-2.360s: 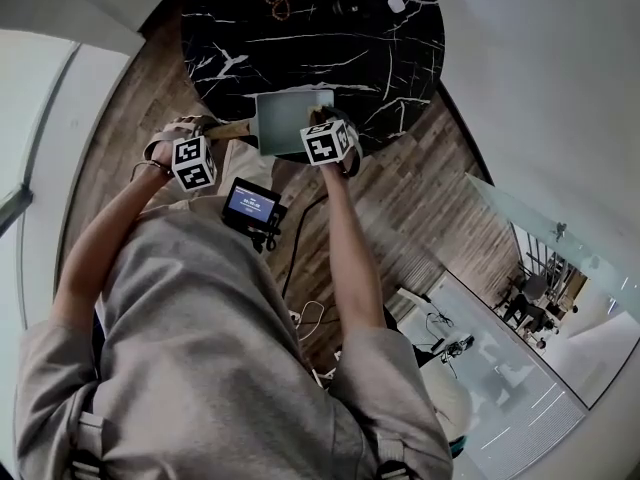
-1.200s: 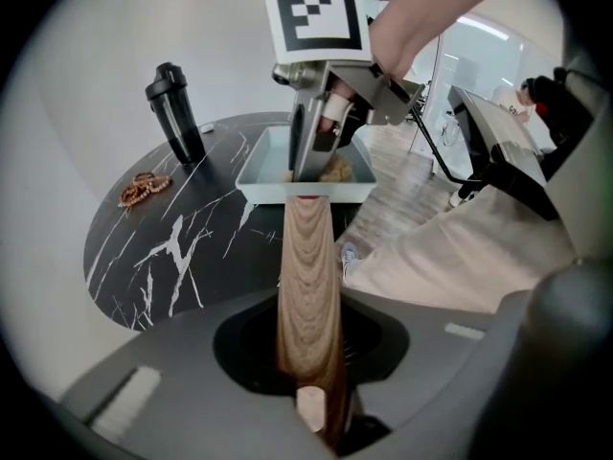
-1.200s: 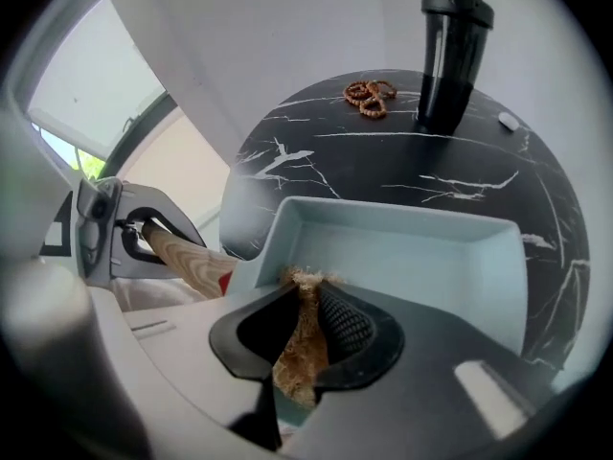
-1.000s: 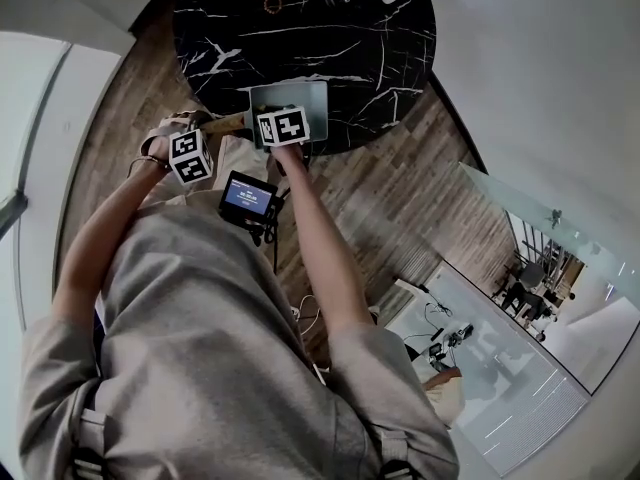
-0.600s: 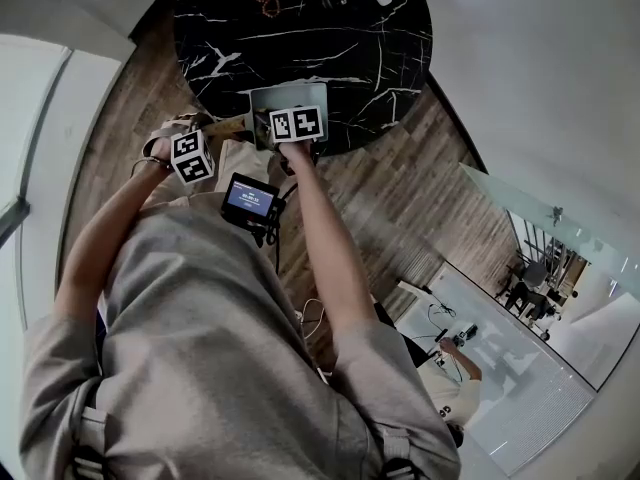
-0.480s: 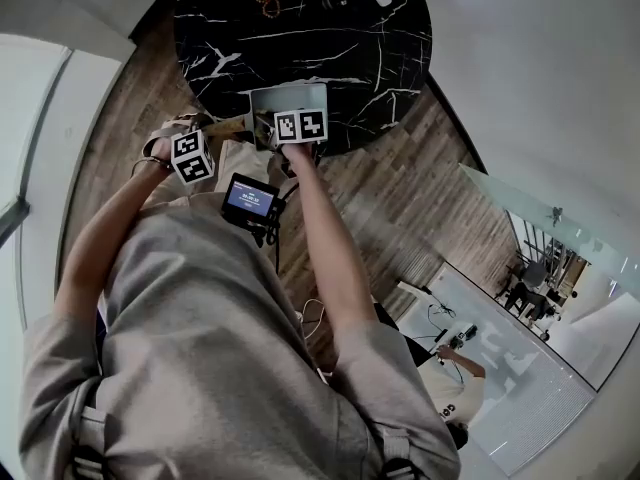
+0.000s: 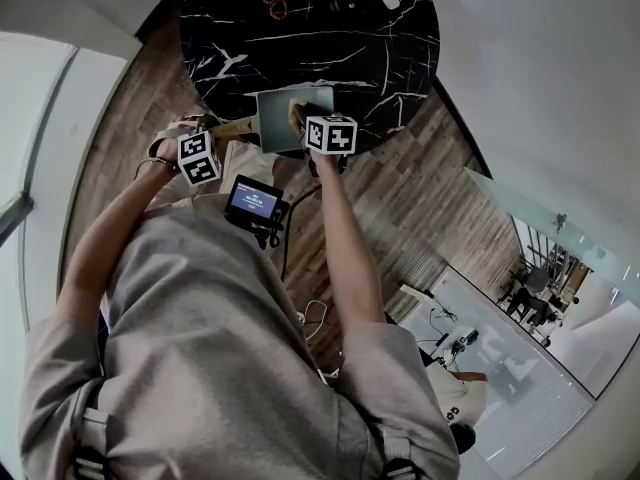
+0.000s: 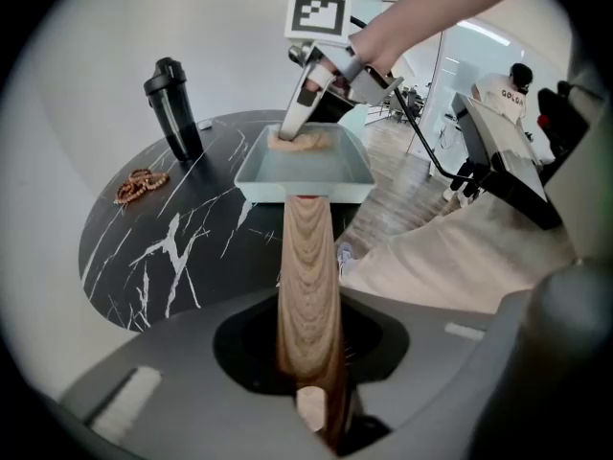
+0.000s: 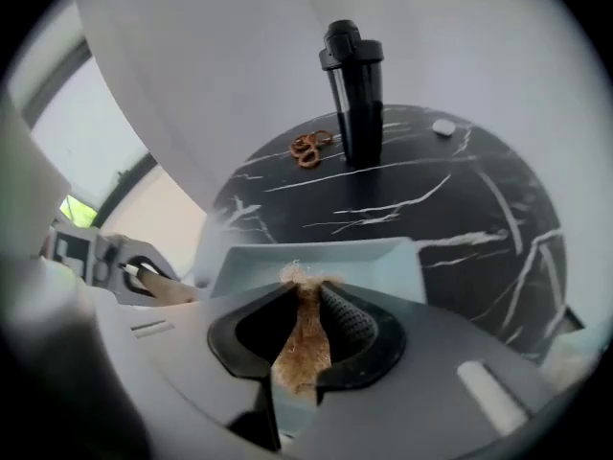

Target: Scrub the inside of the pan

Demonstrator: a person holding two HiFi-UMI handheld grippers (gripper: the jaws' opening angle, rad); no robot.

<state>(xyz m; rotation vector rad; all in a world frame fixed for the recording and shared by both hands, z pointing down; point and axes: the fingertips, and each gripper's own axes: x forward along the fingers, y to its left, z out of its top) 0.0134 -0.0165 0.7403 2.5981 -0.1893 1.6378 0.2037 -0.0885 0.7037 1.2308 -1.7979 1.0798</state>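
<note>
A pale blue square pan [image 7: 278,118] with a wooden handle [image 7: 235,128] stands at the near edge of the black marble table [image 7: 350,38]. My left gripper [image 7: 222,136] is shut on the wooden handle [image 8: 308,276], which runs straight out between its jaws to the pan [image 8: 302,192]. My right gripper [image 7: 305,121] reaches into the pan from the right, tilted down. A brown fibrous scrub pad [image 9: 305,338] sits between its jaws, which are opening, and the pad's tip [image 8: 299,143] rests on the pan floor near the far wall.
A black shaker bottle [image 9: 354,94] stands at the table's far side with a brown bead string [image 9: 308,148] beside it. A small white object [image 9: 442,126] lies further right. A small screen device [image 7: 253,201] hangs at my chest. Wooden floor surrounds the table.
My right gripper has slid rightwards across the pan with the scrub pad, which now shows beside its marker cube. The left gripper and the handle stay put.
</note>
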